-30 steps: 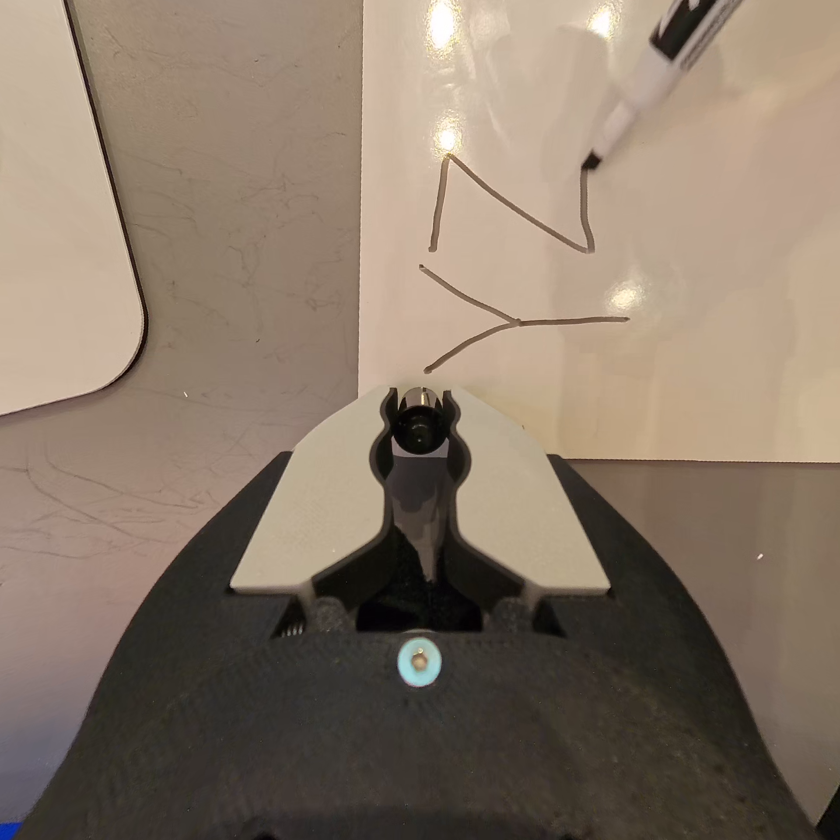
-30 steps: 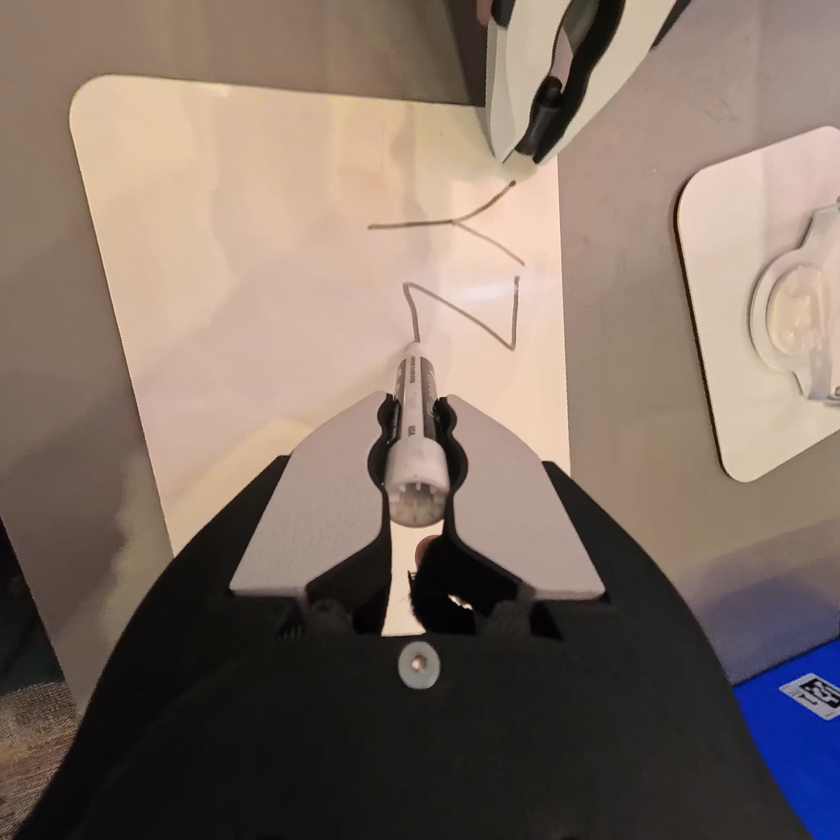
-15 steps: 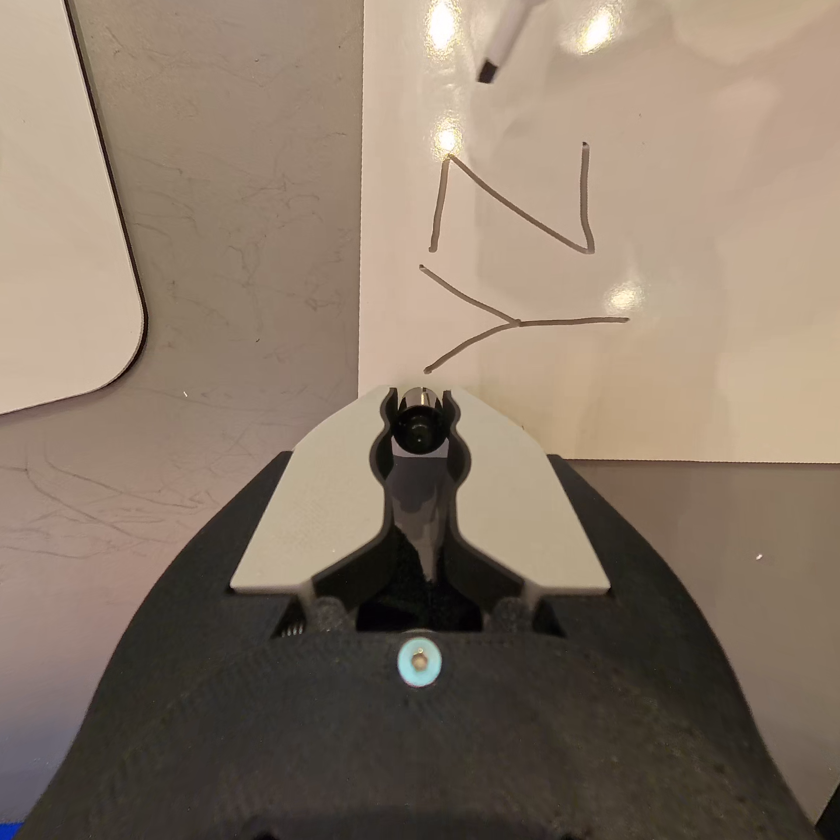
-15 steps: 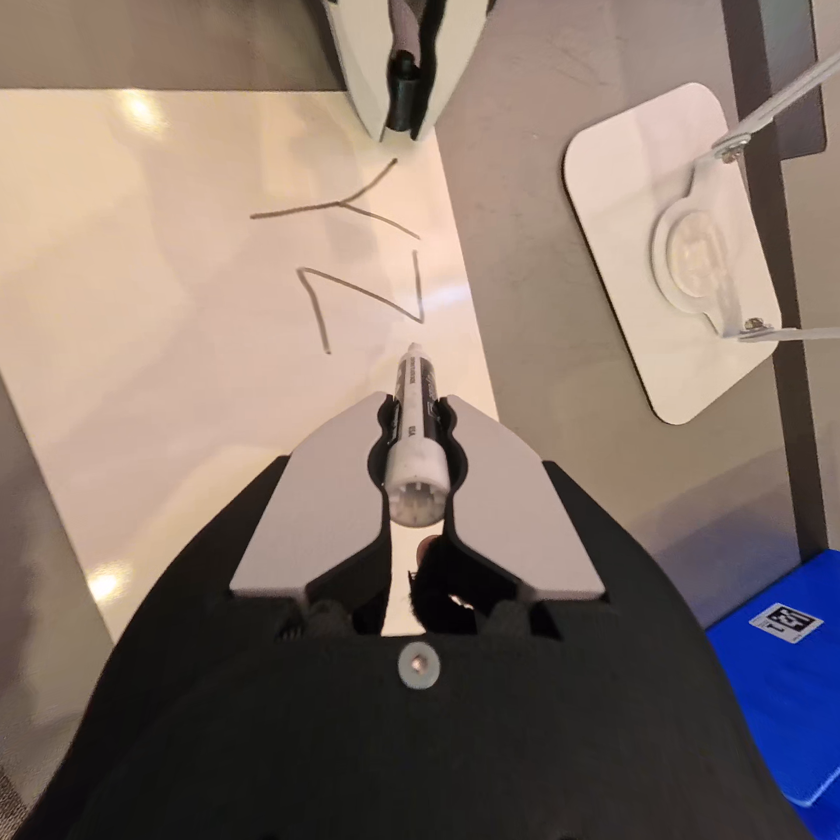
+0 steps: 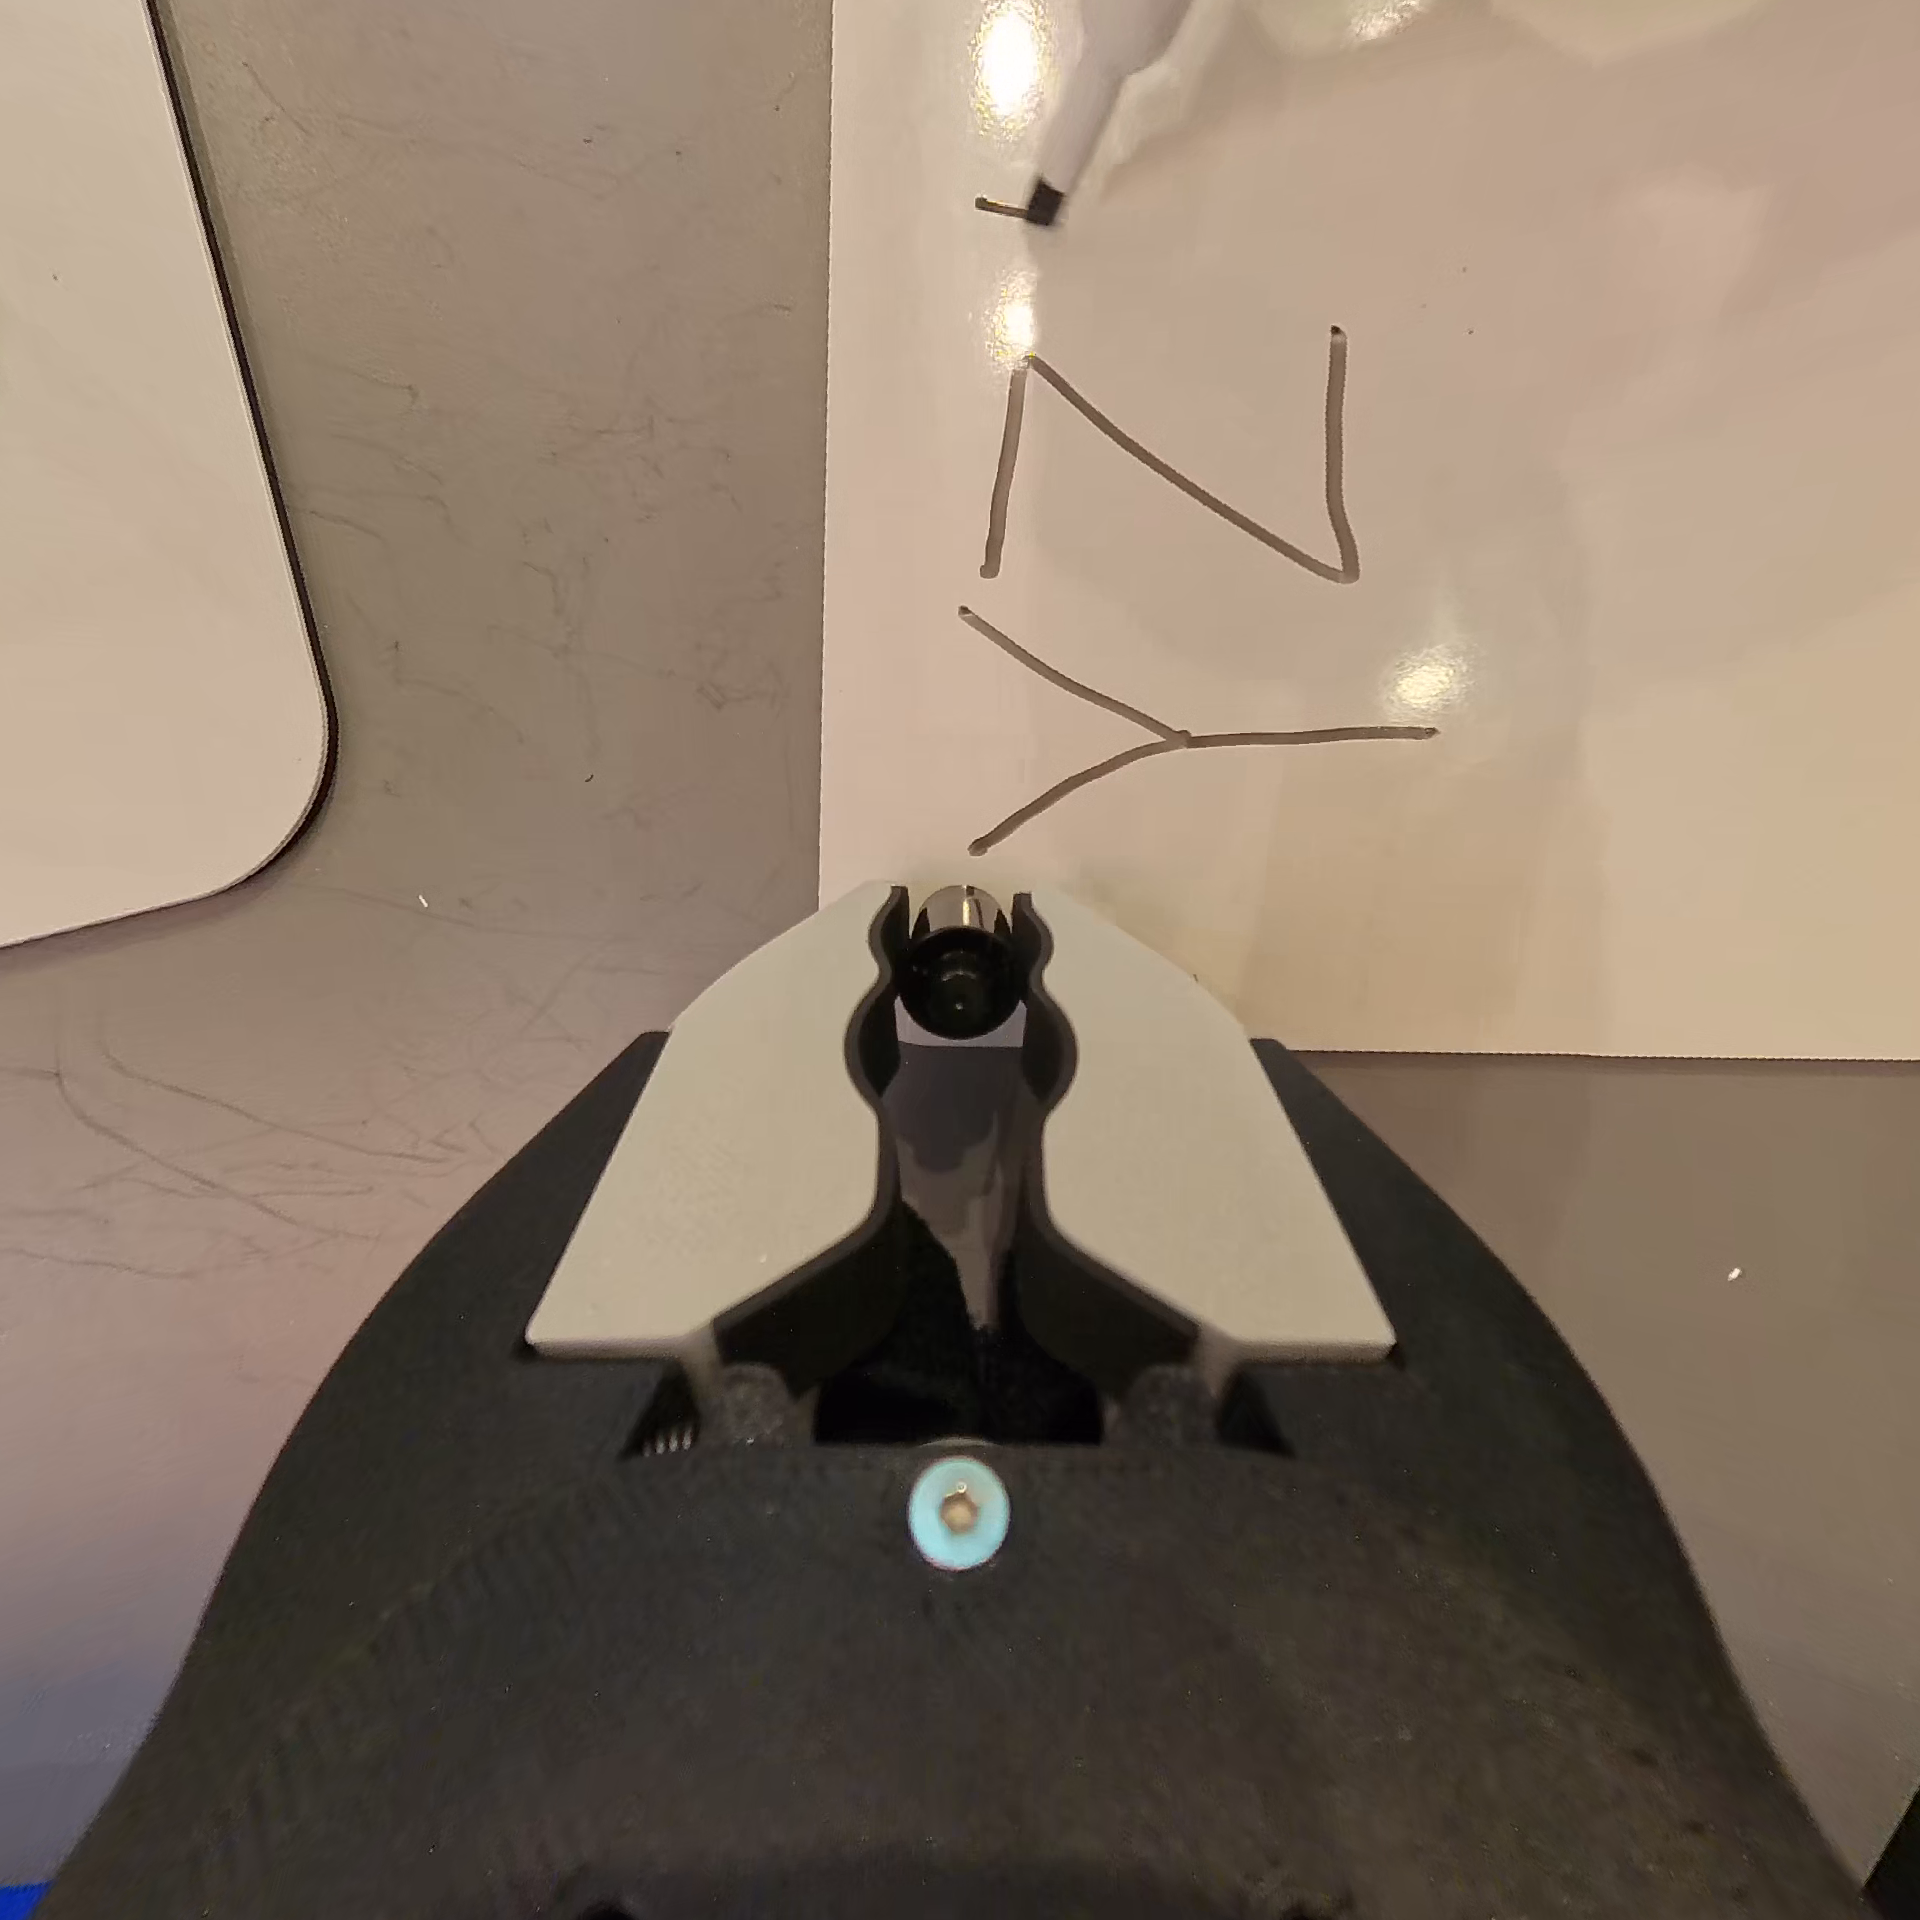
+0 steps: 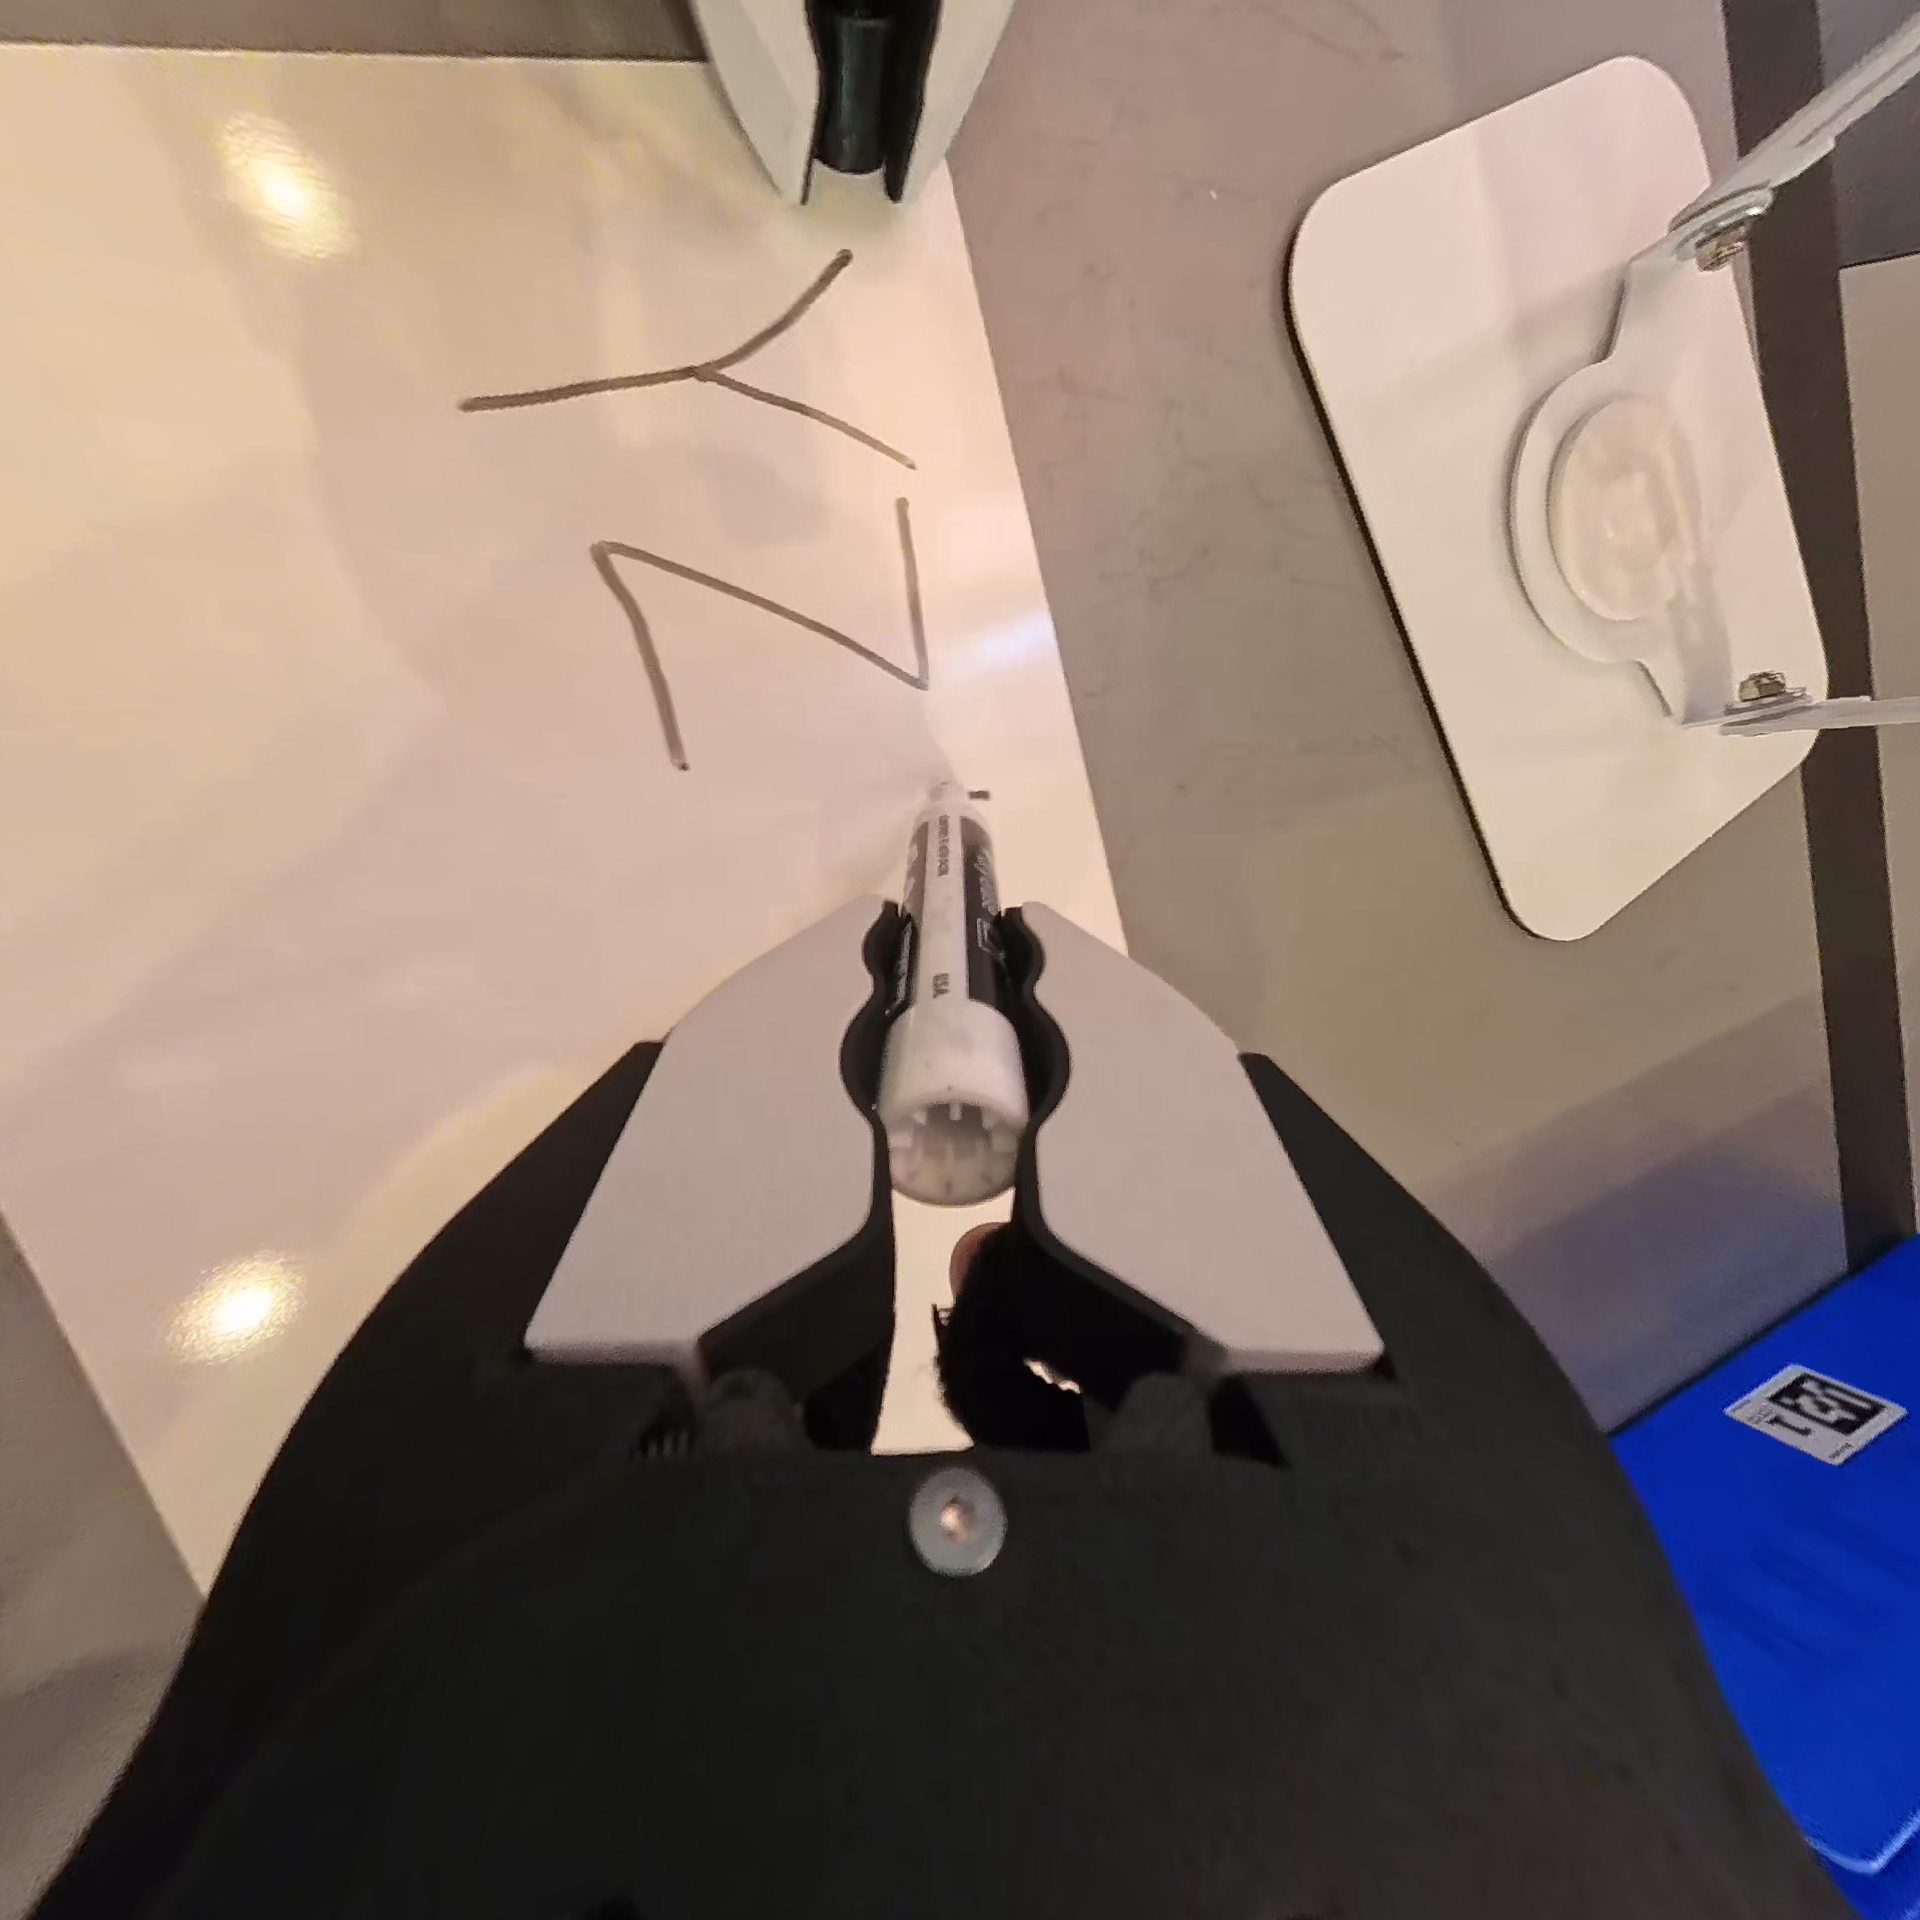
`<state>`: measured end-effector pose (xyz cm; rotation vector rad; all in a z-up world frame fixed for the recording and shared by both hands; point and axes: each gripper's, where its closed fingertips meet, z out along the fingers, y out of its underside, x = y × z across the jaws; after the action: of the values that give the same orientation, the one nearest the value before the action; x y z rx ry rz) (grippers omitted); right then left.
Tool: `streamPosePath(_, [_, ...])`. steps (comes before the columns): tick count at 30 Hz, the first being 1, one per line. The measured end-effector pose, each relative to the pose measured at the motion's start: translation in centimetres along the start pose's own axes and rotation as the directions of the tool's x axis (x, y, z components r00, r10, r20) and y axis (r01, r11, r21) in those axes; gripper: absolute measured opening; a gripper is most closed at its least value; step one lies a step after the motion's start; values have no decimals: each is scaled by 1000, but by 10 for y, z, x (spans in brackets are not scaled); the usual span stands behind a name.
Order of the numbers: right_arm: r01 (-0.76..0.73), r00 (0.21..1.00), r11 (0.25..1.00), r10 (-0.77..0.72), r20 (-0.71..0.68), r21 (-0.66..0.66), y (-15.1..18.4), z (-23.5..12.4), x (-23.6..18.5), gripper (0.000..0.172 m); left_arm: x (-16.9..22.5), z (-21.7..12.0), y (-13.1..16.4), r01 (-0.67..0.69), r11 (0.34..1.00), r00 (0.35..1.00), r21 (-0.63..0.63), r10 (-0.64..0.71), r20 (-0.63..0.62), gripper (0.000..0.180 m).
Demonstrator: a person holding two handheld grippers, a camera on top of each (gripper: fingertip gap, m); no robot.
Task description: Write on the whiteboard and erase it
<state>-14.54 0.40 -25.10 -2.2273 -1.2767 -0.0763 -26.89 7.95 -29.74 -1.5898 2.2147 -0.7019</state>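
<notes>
Whiteboard lies on counter; marker tip on it; mounting plate at 2 o'clock.

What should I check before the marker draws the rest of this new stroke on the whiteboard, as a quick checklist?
1. Marker clamped in the right gripper, barrel between both fingers: ok.
2. Marker tip down on the whiteboard, at the end of a short fresh dash: ok.
3. Bare board beyond the tip for the stroke: ok, the two finished marks lie nearer the left gripper.
4. Black cap gripped in the left gripper, off to the board's corner: ok.
5. Whiteboard held from sliding: cannot tell, no clamp shows.
6. Eraser within reach for later: cannot tell, none in view.
</notes>
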Motion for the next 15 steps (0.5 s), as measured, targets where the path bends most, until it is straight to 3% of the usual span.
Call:
streamPosePath(11, [68,994,998,-69,87,11,-9,-16,-51,19,0,0,0,1,1000,1000,0,-1,0,19])
streamPosePath(15, [49,998,999,-49,38,16,-9,-19,-39,20,0,0,0,1,1000,1000,0,-1,1,19])
